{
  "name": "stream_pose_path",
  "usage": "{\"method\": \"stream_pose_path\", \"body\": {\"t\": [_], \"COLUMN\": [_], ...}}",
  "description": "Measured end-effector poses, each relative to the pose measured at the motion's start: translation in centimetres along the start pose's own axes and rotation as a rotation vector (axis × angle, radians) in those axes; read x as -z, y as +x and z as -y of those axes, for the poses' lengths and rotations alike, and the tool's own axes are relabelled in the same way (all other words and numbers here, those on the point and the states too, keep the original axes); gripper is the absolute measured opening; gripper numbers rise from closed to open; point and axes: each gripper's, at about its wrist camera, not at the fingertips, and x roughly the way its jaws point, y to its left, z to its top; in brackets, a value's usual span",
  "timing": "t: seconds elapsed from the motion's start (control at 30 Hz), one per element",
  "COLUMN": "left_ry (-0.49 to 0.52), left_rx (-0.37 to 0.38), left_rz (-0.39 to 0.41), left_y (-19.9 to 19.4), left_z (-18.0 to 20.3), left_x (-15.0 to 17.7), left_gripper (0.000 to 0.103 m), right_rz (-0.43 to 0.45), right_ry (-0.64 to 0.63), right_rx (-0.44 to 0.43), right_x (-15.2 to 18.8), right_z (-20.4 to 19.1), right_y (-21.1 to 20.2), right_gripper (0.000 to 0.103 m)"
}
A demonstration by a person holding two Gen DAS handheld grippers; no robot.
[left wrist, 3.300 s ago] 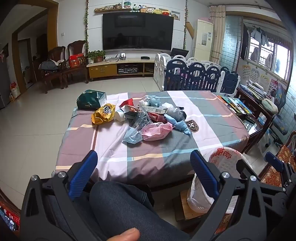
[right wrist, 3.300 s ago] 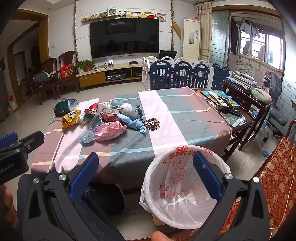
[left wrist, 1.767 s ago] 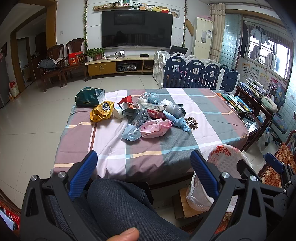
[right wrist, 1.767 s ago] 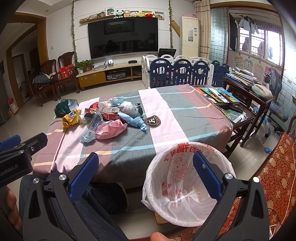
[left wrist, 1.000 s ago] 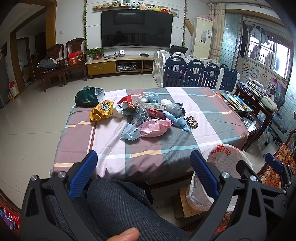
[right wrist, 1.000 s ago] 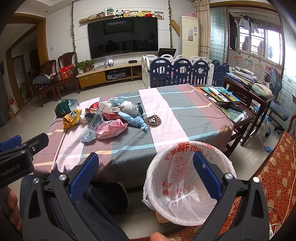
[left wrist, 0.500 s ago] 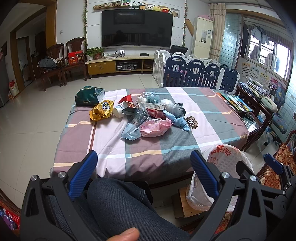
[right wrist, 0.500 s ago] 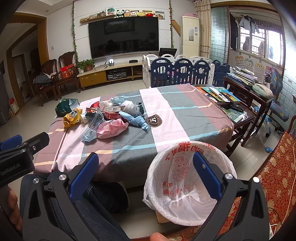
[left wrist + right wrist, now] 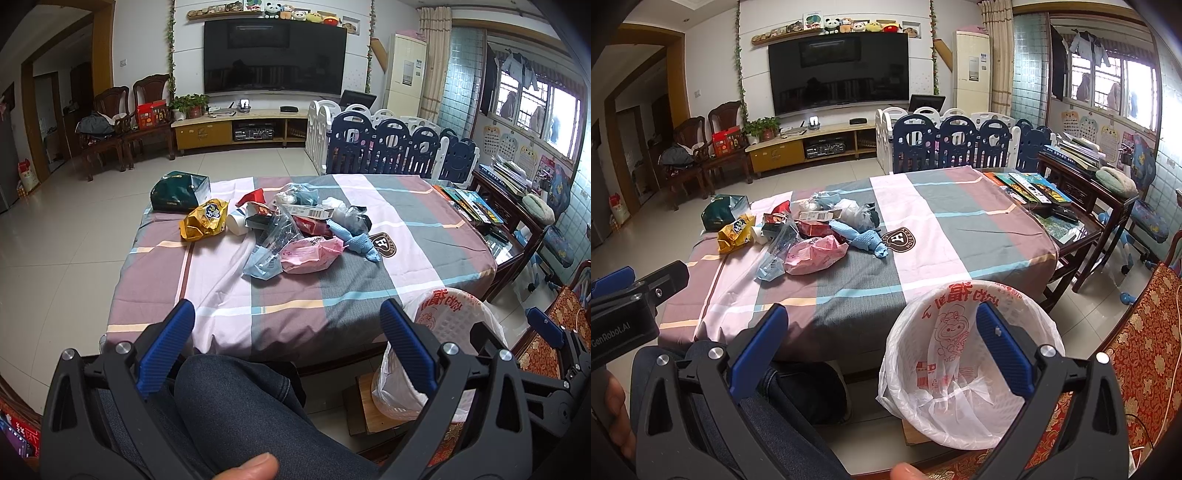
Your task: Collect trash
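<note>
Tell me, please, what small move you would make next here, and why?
Probably reach the open left gripper forward to the pink bag, the nearest piece of the trash pile; both grippers are empty and short of the table, and the lined bin holds nothing visible.

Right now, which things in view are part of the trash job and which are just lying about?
Job: yellow snack bag, pink plastic bag, blue cloth, paper cup, lined wastebasket.
Lying about: books, television, playpen fence.

Both wrist views look forward from low before the table's (image 9: 221, 295) near edge toward the television (image 9: 275, 61); the right view sits rightward, nearest the lined bin (image 9: 971, 362); both share table and trash pile (image 9: 809, 236)
</note>
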Motion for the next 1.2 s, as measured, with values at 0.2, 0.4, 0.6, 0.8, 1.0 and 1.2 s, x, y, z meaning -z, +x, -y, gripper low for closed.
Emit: {"method": "stream_pose_path", "body": {"t": [0.2,0.4,0.6,0.8,1.0,1.2], "left_ry": [0.0,0.0,0.0,0.0,0.0,0.0], "left_rx": [0.0,0.0,0.0,0.001,0.001,0.001], "left_rz": [-0.001,0.0,0.0,-0.002,-0.002,-0.002], "left_y": [0.07,0.07,0.04,0.07,0.04,0.04], "left_z": [0.01,0.01,-0.02,-0.01,-0.02,-0.03], "left_x": [0.07,0.07,0.03,0.05,0.0,-0.01], "left_gripper": [0.1,0.1,0.1,0.1,0.1,0.1], "right_rz": [-0.001,-0.001,-0.003,-0.004,-0.004,-0.005], "right_ry": [0.0,0.0,0.003,0.002,0.003,0.004], "right_rx": [0.0,-0.001,-0.001,-0.001,-0.001,-0.001], "right_x": [0.06,0.25,0.09,-0.07,-0.1,0.07], "right_z": [-0.06,-0.28,-0.15,0.11,0.15,-0.06], "right_y": [0.02,0.03,0.01,0.02,0.01,0.03], "right_gripper": [0.1,0.1,0.1,0.1,0.1,0.1]}}
